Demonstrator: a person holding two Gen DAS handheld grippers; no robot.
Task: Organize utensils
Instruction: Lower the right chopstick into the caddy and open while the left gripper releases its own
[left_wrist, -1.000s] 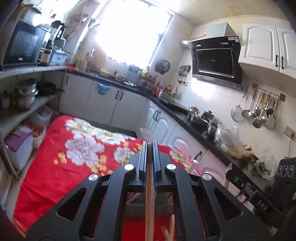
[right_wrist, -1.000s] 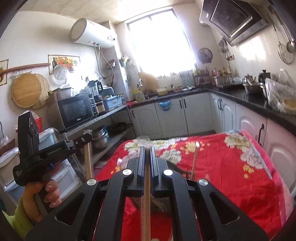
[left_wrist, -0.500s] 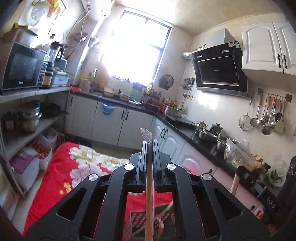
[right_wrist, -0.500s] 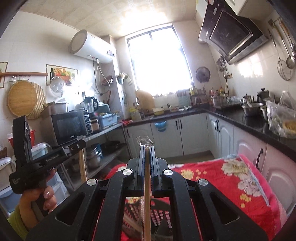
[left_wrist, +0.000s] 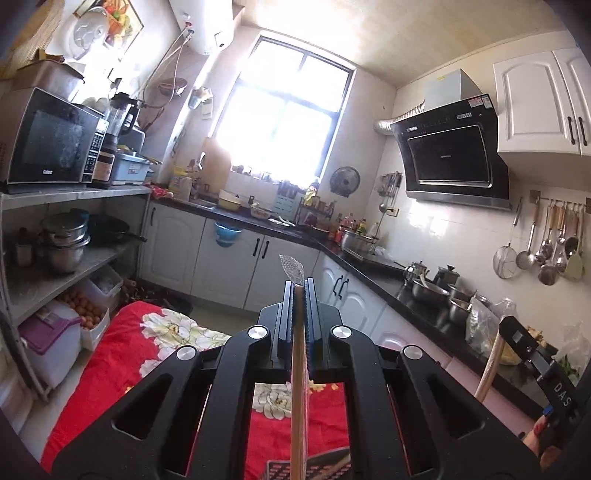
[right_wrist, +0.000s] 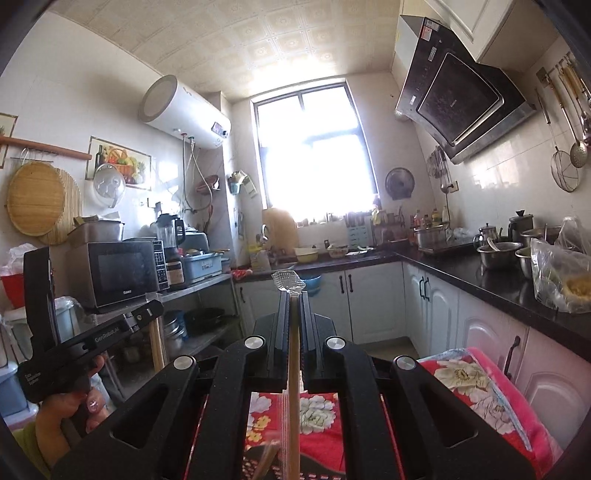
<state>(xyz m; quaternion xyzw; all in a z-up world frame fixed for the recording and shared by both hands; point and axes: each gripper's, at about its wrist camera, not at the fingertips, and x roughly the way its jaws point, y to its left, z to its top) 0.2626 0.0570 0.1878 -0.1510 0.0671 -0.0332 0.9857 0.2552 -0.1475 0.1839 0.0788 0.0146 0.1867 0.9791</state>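
- Landmark: the red flowered cloth (left_wrist: 122, 354), which lies low in both views.
- Left of the cloth, in the left wrist view, a shelf (left_wrist: 74, 258) carries steel pots (left_wrist: 64, 240), and a microwave (left_wrist: 48, 144) stands on top of it.
- Above the cloth, the left tool (left_wrist: 299, 291) is pressed together on a thin wooden stick in a clear wrapper (left_wrist: 295, 369); the wrapper end sticks out past the fingertips.
- At the near edge of the cloth, under this tool, lies a dark perforated tray (left_wrist: 291, 469), only partly visible.
- Right of the cloth, the black worktop (left_wrist: 380, 284) carries steel bowls, and ladles (left_wrist: 546, 243) hang on the wall above.
- In the right wrist view, left of the cloth (right_wrist: 476, 384), a hand (right_wrist: 66, 406) holds the left tool, which grips its stick upright.
- Above the cloth, the right tool (right_wrist: 293, 299) is closed tight on a second wrapped wooden stick (right_wrist: 293, 387), with the wrapper tip past the fingertips.
- Below it, on the cloth, the same tray (right_wrist: 273, 461) shows with some sticks on it; their number I cannot tell.
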